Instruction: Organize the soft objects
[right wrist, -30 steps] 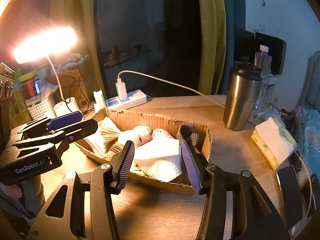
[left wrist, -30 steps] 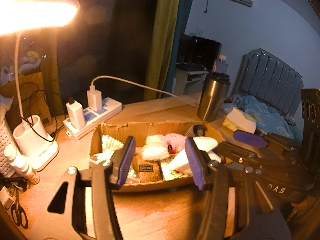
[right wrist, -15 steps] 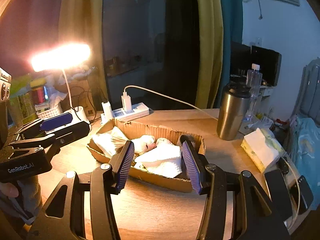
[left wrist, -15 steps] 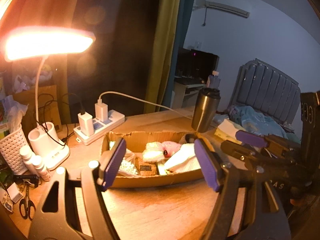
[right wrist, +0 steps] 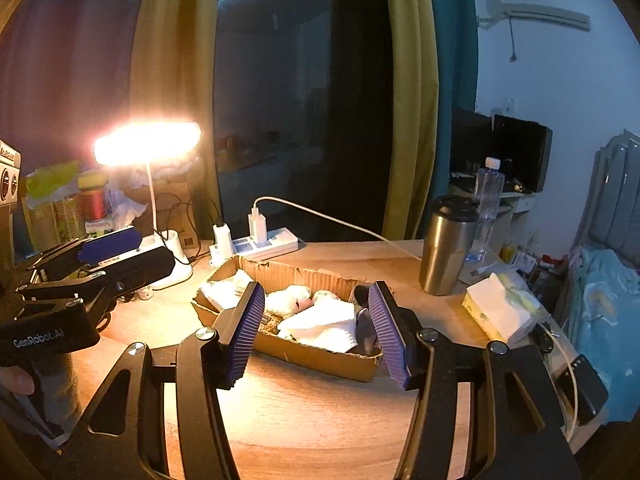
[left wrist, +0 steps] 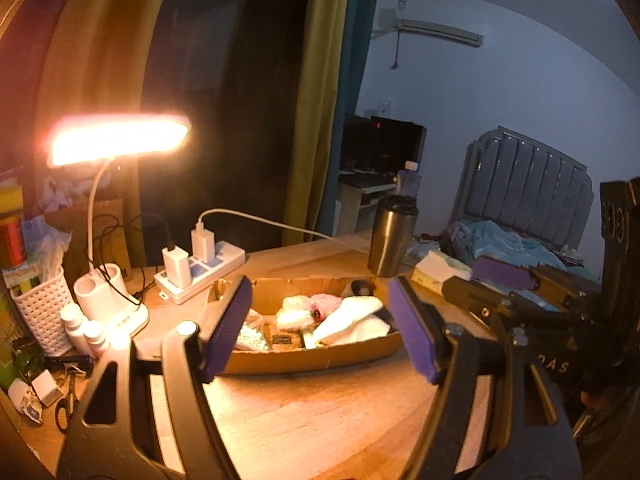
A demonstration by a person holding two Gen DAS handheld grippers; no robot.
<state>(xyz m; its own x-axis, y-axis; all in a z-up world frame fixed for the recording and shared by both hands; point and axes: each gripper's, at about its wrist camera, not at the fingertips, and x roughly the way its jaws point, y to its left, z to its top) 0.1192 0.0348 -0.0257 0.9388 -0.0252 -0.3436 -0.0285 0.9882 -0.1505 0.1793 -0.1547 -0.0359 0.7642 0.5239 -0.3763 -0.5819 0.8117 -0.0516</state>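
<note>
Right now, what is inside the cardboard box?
The cardboard box holds a folded white cloth, fluffy white and pink plush pieces and a brown pad; whatever lies beneath them is covered.

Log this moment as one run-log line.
left tool: open, empty, jaws just opened | right tool: open, empty, jaws just opened | cardboard tray: on desk, holds soft items
</note>
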